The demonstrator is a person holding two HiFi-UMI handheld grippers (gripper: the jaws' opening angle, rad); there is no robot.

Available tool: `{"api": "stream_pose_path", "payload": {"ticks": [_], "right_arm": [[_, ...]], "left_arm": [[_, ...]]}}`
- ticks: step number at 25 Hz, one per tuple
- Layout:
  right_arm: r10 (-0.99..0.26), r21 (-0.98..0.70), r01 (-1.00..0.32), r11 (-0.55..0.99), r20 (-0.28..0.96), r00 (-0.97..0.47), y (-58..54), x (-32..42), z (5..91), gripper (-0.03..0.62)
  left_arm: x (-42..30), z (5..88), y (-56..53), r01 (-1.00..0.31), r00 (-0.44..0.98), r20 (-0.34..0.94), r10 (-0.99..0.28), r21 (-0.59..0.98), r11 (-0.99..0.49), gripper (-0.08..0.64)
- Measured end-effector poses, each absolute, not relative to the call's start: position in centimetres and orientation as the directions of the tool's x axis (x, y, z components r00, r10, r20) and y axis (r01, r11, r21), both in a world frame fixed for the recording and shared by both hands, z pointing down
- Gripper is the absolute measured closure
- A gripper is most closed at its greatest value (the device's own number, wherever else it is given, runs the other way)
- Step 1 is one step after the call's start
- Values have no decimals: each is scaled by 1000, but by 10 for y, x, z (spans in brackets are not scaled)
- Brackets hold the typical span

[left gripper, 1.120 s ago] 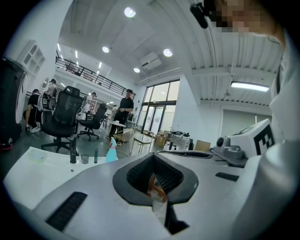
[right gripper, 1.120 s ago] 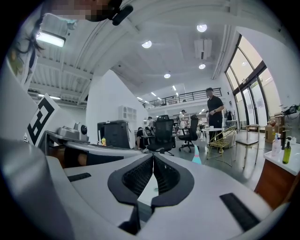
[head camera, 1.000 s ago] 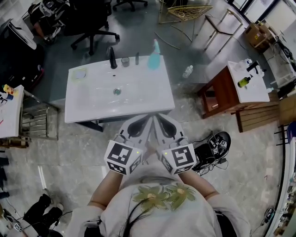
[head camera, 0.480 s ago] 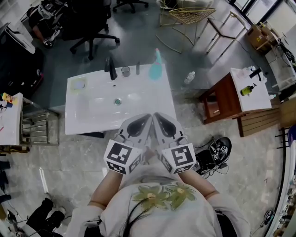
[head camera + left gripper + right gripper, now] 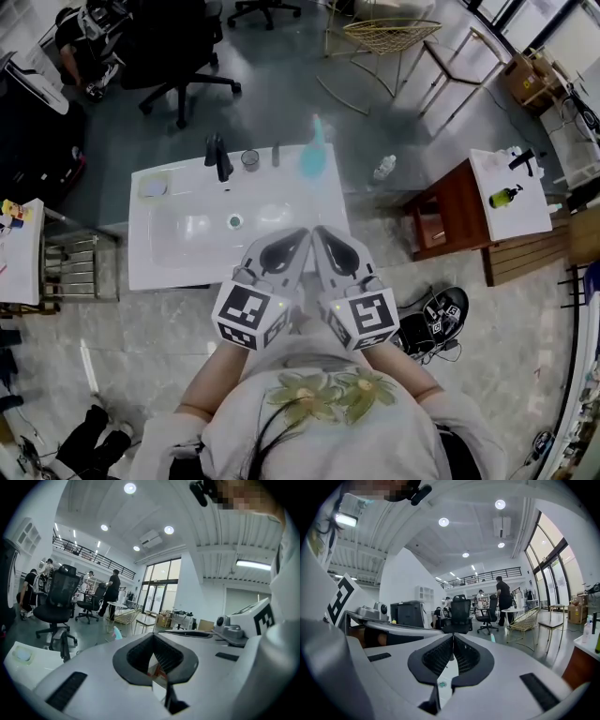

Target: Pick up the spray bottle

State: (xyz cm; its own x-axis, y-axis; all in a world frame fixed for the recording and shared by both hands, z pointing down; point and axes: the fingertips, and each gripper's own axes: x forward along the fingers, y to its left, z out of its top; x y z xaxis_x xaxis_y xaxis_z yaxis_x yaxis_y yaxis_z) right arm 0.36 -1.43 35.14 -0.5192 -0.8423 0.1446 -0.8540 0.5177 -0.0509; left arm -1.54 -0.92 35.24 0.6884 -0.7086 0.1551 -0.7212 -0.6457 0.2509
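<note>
Spray bottle untouched at the basin's far edge; both grippers empty, jaws closed.
The teal plastic spray bottle (image 5: 312,156) stood upright near the far right corner of the white rectangular washbasin top (image 5: 141,272), to the right of a small glass cup (image 5: 249,159) and a black tap (image 5: 217,156). It was well apart from both grippers. The left gripper (image 5: 298,236) and right gripper (image 5: 321,234) sat side by side over the basin's near edge, each with jaws together on nothing. The bottle was probably light, with thin, slick walls that would flex if squeezed. Being tall and narrow, it would likely tip easily. Fill level was too blurred to read. Best hold looked like the neck just under the trigger head, or square across mid-body.
</note>
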Motion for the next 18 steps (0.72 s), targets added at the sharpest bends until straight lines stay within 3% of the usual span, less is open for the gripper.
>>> {"api": "stream_pose_path", "payload": {"ticks": [18], "right_arm": [[-824,-57,-833,550,125,-552,-84,13,351,569]], "left_arm": [[-5,352,-78,-749,659,164,-734,228,-622,551]]}}
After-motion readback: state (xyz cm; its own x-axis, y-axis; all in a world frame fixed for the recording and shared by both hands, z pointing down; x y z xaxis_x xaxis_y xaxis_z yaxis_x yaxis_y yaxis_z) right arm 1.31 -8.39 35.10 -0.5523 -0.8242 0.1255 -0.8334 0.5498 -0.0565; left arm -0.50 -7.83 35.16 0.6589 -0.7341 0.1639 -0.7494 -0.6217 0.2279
